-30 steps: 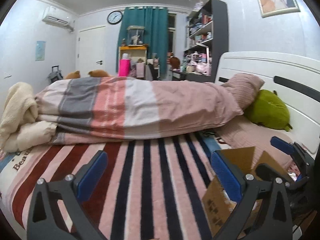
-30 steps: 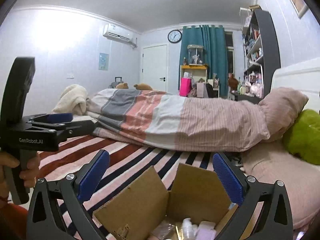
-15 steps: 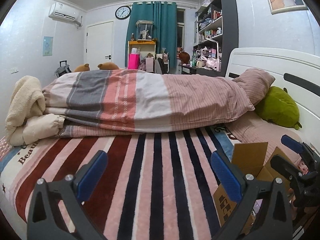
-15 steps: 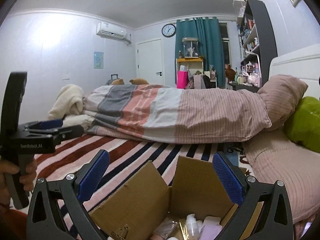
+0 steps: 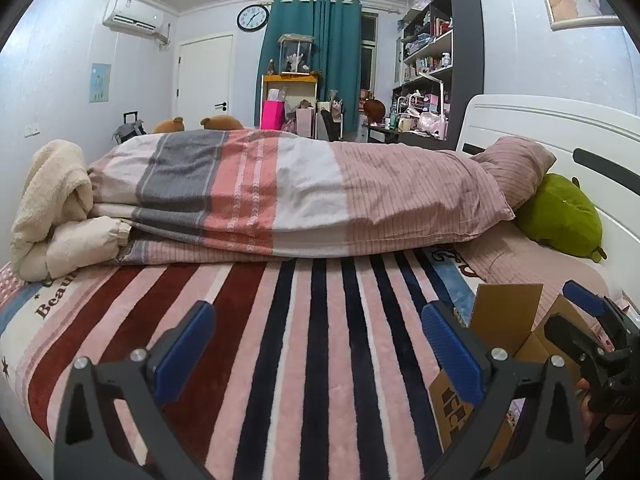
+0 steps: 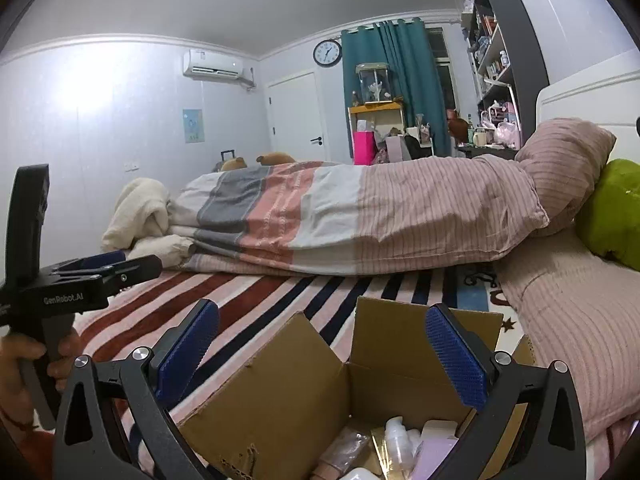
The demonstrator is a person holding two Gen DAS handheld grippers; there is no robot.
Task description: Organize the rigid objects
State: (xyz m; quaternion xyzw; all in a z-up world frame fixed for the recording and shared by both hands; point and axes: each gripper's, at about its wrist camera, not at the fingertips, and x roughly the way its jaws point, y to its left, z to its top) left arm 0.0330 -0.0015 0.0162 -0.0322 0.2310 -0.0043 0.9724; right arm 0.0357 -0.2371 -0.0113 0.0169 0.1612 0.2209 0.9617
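Observation:
An open cardboard box (image 6: 280,392) sits on the striped bed blanket (image 6: 248,292). Inside lie a white pump bottle (image 6: 396,436), a pinkish tube (image 6: 344,448) and a lilac carton (image 6: 436,444). My right gripper (image 6: 322,354) hovers open just above the box mouth, holding nothing. To the box's left, my left gripper (image 5: 318,348) is open over bare blanket, with the box (image 5: 504,320) at its right finger. The left gripper (image 6: 132,264) also shows in the right wrist view, held by a hand (image 6: 24,360). The right gripper (image 5: 592,332) shows at the left view's edge.
A folded striped duvet (image 5: 280,200) lies across the bed behind the blanket. A cream fleece bundle (image 5: 52,208) is at its left end, a pink pillow (image 5: 516,168) and green plush (image 5: 560,216) at the right by the white headboard (image 5: 560,128).
The right gripper has come closer over the box and rolled slightly; more of the box contents show. The left view has levelled out. Both grippers stayed open.

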